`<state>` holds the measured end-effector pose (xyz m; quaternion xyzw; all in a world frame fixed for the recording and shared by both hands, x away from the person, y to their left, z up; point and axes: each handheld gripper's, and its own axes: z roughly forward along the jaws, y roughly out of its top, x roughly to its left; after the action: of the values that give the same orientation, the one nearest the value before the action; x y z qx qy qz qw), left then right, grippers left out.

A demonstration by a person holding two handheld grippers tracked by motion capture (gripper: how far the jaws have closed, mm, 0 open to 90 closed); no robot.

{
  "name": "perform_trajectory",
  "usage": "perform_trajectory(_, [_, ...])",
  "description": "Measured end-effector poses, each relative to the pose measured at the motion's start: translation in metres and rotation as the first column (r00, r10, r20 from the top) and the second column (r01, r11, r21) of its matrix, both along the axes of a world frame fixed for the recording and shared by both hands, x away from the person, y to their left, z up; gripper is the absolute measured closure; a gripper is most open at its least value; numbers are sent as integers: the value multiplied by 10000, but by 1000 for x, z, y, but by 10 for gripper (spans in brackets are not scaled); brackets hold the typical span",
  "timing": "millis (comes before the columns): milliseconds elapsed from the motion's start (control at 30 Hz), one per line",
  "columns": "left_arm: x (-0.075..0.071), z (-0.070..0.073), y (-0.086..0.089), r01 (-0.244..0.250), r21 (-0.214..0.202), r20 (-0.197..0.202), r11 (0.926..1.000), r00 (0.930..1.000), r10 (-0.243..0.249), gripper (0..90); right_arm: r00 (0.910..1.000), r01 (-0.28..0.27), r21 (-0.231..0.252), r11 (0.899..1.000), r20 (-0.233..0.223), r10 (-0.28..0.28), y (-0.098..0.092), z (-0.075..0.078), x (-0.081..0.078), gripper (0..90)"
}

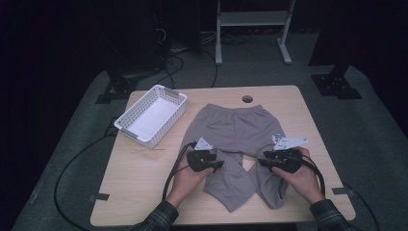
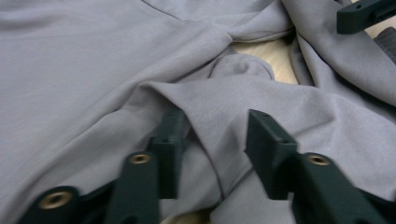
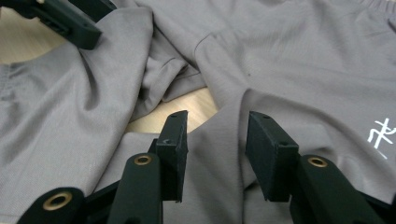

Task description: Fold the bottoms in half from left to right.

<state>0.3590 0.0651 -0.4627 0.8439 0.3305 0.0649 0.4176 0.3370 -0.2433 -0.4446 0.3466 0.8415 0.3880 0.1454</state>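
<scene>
Straddling loose folds of grey shorts (image 1: 238,144) with jaws parted, gripping nothing: left gripper (image 2: 212,140) over one leg, right gripper (image 3: 215,140) over the other, both flat on the table (image 1: 144,173). Risking a pinch of one layer only, or dragging cloth crooked toward the white basket (image 1: 151,115).

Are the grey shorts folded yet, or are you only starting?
Only starting, it seems. The grey shorts lie spread on the table, waistband flat and legs rumpled. The left hand-held gripper and right hand-held gripper each have open jaws around a fold of leg cloth. No fold is made, and the white basket holds nothing.
</scene>
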Motion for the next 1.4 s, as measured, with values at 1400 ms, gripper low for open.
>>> perform_trajectory(1400, [-46, 34, 120, -1010, -423, 110, 9940, 9948, 1015, 613, 9895, -1340, -125, 9909, 535, 1345, 32, 4, -17, 586])
